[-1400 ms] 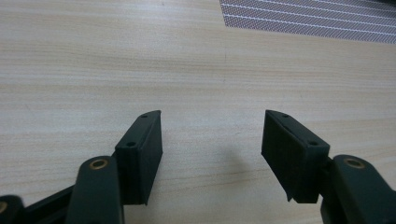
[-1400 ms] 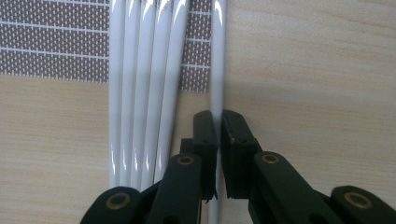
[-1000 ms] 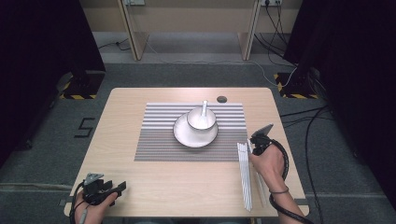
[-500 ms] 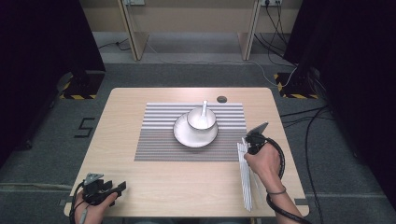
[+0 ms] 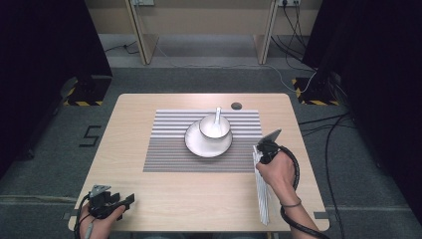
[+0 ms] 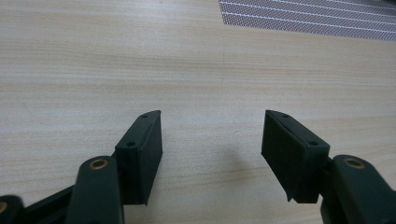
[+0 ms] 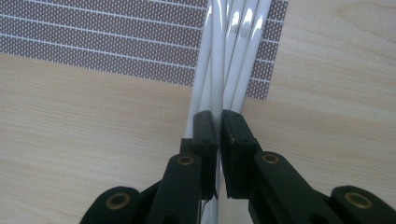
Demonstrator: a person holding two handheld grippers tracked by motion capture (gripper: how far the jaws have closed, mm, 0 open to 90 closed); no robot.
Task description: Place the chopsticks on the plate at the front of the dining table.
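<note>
The right tongs (image 7: pixel 218 122) are pinched tight on one white chopstick (image 7: pixel 216 56) from a bundle of white chopsticks (image 5: pixel 261 186) that lies along the right side of the tabletop (image 5: pixel 164 194). In the right gripper view the gripped stick runs straight up between the two black jaws, with the other sticks fanned just beside it, their far ends resting across the corner of the striped placemat (image 7: pixel 93 32). In the high view the right tongs (image 5: pixel 260 148) sit at the far end of the bundle, right at the mat's right edge (the hand (image 5: pixel 276 172) covers part of the sticks).

The left tongs (image 5: pixel 130 198) rest near the front left corner of the tabletop, well apart from everything else. The left gripper view shows these tongs (image 6: pixel 212 135) spread wide with bare wood between the jaws.

On the placemat (image 5: pixel 174 144) a white plate (image 5: pixel 198 144) carries a white bowl (image 5: pixel 221 133), and a white spoon (image 5: pixel 217 118) stands in the bowl. A small dark round disc (image 5: pixel 236 105) sits in the wood beyond the mat.
</note>
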